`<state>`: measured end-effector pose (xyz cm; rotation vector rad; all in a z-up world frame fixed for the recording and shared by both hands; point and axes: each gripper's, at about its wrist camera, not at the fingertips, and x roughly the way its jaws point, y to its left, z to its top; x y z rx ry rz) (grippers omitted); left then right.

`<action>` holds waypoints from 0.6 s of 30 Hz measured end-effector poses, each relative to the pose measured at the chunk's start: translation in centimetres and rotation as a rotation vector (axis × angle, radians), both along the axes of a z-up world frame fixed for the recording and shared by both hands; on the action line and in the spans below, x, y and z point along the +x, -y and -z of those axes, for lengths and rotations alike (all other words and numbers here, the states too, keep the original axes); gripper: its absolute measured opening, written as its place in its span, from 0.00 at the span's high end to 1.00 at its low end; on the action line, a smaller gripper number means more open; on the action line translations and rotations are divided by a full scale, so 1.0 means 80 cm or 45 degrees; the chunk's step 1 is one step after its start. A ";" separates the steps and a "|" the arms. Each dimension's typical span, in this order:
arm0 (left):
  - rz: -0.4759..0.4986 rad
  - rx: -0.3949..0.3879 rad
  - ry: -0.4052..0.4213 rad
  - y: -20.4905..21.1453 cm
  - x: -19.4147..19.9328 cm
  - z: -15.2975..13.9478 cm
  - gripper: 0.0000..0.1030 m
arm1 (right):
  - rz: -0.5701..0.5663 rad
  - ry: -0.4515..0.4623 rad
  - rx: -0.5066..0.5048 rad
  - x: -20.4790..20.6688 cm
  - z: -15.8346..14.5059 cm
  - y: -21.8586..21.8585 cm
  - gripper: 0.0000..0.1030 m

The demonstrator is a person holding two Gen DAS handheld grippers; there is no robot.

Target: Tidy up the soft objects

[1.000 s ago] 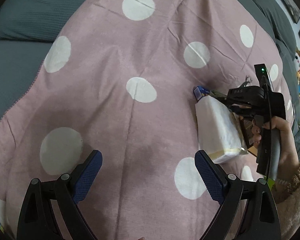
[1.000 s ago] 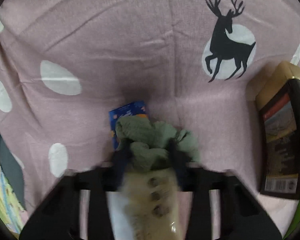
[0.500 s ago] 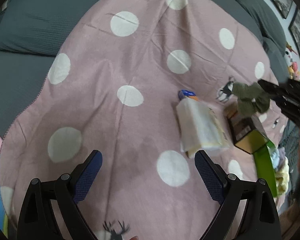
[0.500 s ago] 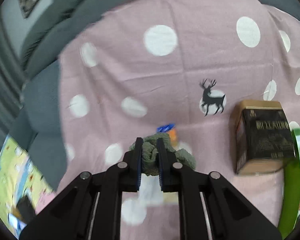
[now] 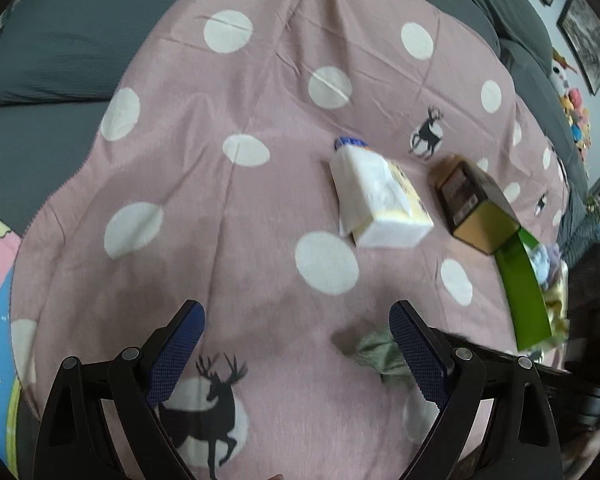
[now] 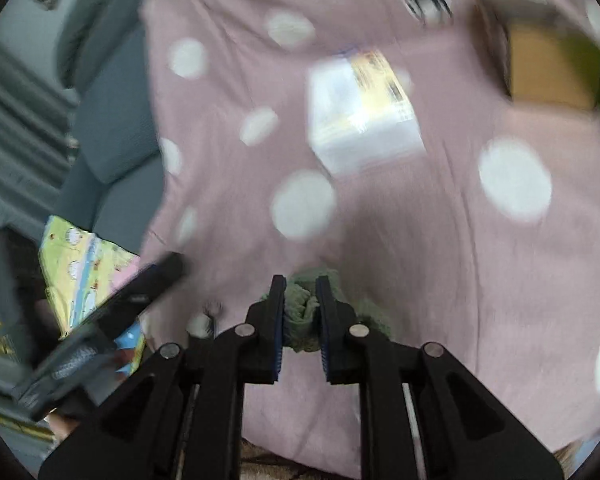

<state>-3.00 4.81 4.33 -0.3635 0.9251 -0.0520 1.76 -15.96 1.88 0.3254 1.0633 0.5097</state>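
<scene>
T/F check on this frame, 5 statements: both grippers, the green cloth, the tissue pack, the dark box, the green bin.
1. The right gripper is clamped on the green cloth. True.
2. The left gripper holds the tissue pack. False: its jaws stand wide open and empty; the tissue pack lies on the pink polka-dot blanket.
3. The dark box lies between the tissue pack and the green bin. True.
4. The green cloth is inside the green bin. False: it is in the right gripper, over the blanket.
5. The blanket is plain pink. False: it has white dots and black deer prints.
</scene>
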 end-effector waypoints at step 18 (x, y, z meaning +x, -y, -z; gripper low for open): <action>0.324 -0.123 -0.192 0.099 -0.012 0.068 0.13 | 0.240 -0.081 0.045 -0.017 0.028 0.051 0.24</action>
